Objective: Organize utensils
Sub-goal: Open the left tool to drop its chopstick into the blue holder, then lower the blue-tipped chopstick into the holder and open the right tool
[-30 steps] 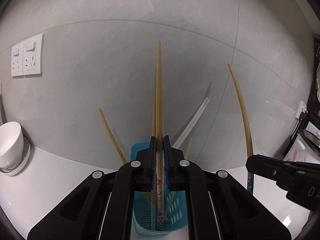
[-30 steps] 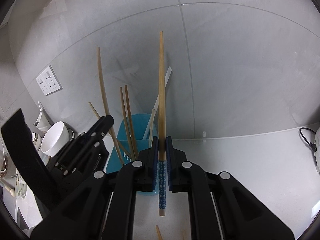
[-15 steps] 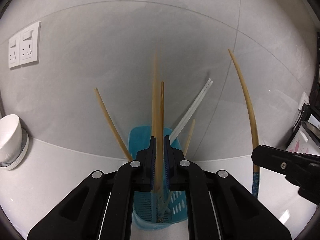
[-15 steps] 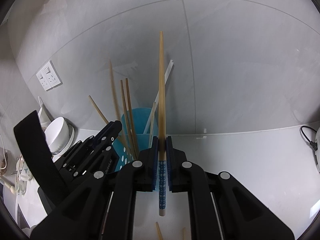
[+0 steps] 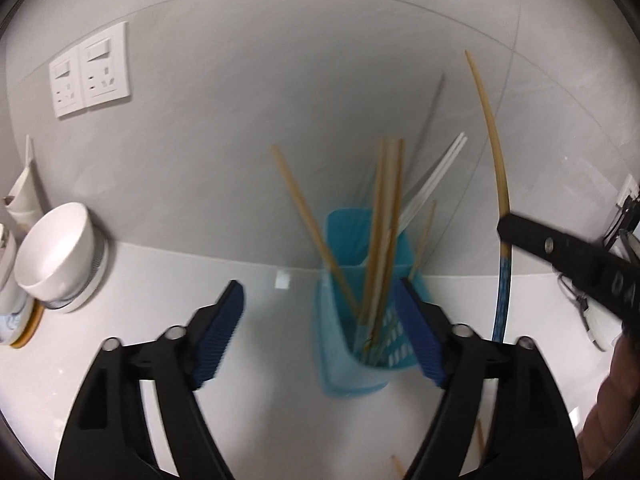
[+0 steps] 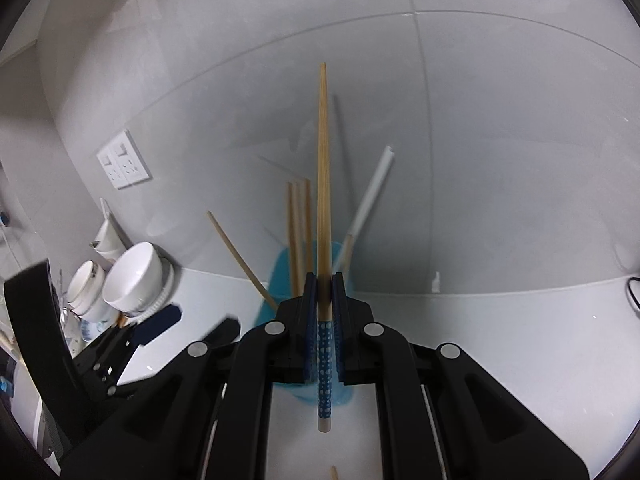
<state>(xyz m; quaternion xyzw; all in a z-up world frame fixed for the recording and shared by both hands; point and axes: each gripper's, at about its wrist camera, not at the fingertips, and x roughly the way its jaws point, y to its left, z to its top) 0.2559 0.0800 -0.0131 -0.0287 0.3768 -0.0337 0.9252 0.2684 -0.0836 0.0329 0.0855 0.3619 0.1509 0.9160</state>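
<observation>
Left wrist view: the left gripper (image 5: 320, 308) is standing wide, its jaws having just been opening, with nothing pressed between its blue ribbed pads (image 5: 218, 332). Just beyond them, the translucent blue plastic utensil holder (image 5: 352, 364) is standing on the white countertop (image 5: 260, 400) against the grey tiled wall (image 5: 240, 100). Several bamboo chopsticks (image 5: 384, 232) are leaning inside it, blurred, along with a pair of white plastic chopsticks (image 5: 436, 176). A white ceramic bowl (image 5: 56, 252) is tilting on a round stand at the left, below a white double wall socket (image 5: 90, 68). At the right, the right gripper (image 5: 505, 232) is pinching a long bamboo chopstick with a blue dotted handle (image 5: 494, 148).

Right wrist view: the right gripper (image 6: 324, 284) is clamping tight on the same blue-handled chopstick (image 6: 323, 160), which is standing upright, thin end up, dotted handle hanging below the pads. Behind it the blue holder (image 6: 276, 276) is partly hidden. The left gripper (image 6: 192, 322) is showing, blurred, at lower left.
</observation>
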